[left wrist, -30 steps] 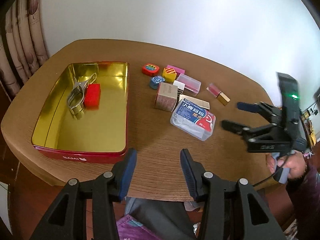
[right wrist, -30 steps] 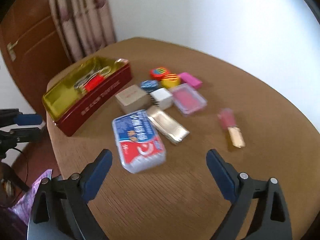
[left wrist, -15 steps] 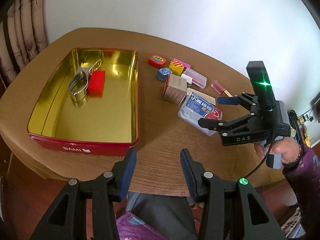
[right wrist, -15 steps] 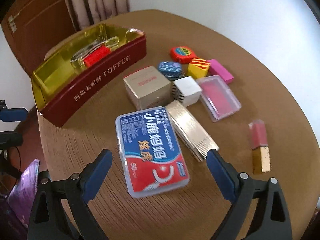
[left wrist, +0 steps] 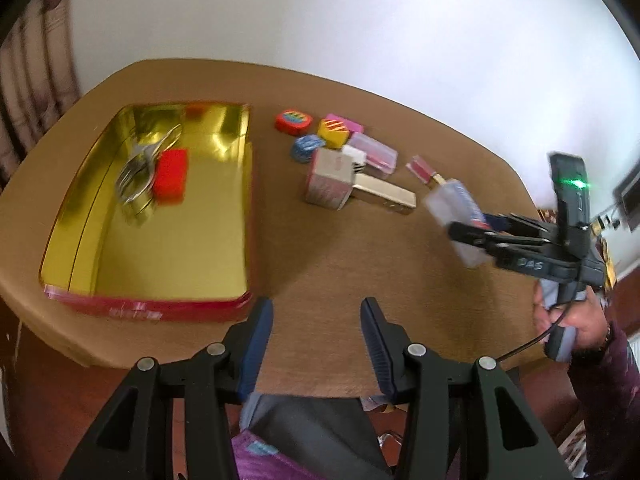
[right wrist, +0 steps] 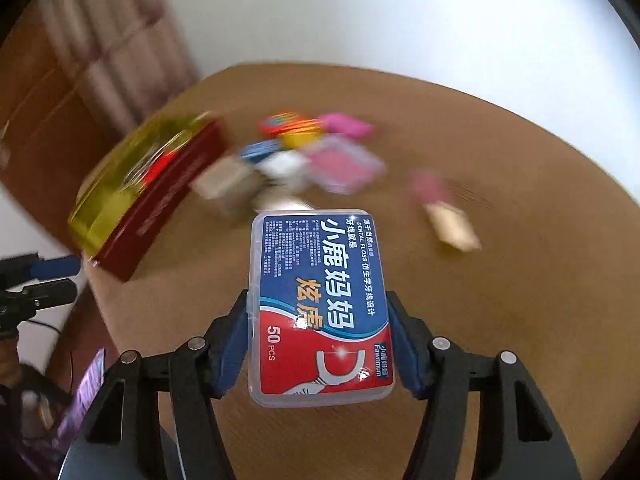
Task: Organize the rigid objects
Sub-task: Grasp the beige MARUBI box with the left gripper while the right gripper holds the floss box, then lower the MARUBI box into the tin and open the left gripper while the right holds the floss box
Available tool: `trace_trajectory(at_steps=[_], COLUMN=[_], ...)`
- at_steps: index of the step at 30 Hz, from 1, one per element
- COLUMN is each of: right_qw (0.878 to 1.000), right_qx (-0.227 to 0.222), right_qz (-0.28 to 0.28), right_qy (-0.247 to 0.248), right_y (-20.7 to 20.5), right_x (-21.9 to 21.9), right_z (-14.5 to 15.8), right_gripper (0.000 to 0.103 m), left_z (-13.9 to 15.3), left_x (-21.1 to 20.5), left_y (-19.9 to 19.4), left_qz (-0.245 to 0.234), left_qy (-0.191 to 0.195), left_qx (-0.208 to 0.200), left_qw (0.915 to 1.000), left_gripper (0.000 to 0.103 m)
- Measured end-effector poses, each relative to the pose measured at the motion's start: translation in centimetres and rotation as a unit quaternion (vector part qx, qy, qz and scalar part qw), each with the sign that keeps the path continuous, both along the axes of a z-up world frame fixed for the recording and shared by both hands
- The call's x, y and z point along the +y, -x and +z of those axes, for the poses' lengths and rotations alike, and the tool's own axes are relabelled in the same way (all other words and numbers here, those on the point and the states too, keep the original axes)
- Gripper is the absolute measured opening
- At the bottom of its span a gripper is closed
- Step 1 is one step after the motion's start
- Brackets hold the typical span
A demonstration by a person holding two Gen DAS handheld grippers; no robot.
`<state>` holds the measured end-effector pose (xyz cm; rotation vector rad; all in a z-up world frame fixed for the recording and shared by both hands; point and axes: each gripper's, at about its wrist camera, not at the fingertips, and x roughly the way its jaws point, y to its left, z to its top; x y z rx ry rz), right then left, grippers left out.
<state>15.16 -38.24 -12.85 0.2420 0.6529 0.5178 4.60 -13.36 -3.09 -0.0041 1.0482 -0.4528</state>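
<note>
Holding floss box (right wrist: pixel 320 308) in R gripper (right wrist: pixel 320 344), tin (left wrist: pixel 80 248) w/ clip (left wrist: pixel 140 172), red block (left wrist: pixel 171 176)

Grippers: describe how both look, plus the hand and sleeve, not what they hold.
The left gripper is a black frame with silver screws and dark blue ribbed pads. The right gripper matches it, marked "DAS" in pale letters, with an upright black block showing a green light, a grey handle and a thin black cable. The hand has a maroon sleeve.
</note>
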Motion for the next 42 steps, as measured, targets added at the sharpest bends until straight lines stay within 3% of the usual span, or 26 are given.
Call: trace_trajectory(at_steps=[4,9,15,21,24,34,35,42], right_qw=[0.997,0.992,0.991,0.990,0.990,0.989,0.989,0.989], right_qx=[0.034,0.062,0.052,0.051,0.053,0.058,0.061,0.064], right_qz=[-0.073,-0.105,-0.107,-0.100,-0.099,-0.091,-0.090,-0.094], right_qy=[0.000,-0.036,-0.058,-0.081,-0.087,-0.096,-0.096,-0.095], right_y=[0.5,0.7,0.9,0.9,1.0,1.0,0.9,0.7], right_x=[-5.6,-9.0,-9.3,-9.8,-10.1,-10.2,-10.2,-10.3], right_z=[-4.1,-7.9,-8.1,-8.5,-8.5,-8.6,-8.7,-8.8], right_gripper=[0.059,0.060,0.059,0.059,0.059,0.059,0.059,0.059], left_z=[0.9,1.3,-0.1,-2.2,-3.3,-7.1,-7.5,-5.4], left_x=[-2.6,-5.9,-9.2,-9.3,-9.3,-11.2,-11.2,-9.9], left_y=[-2.1,-6.6,-11.4,-14.6,-15.7,-17.3,-17.4,-14.5], left_qz=[-0.031,-0.065,-0.089,-0.068,-0.071,-0.074,-0.067,-0.039], left_qy=[-0.018,-0.038,-0.075,-0.104,-0.102,-0.177,-0.186,-0.146], left_qx=[-0.014,-0.016,0.007,0.036,0.066,0.090,0.088,0.060], left_qw=[0.9993,0.9970,0.9933,0.9916,0.9900,0.9772,0.9763,0.9867], left_gripper=[0.047,0.051,0.051,0.051,0.051,0.051,0.043,0.043])
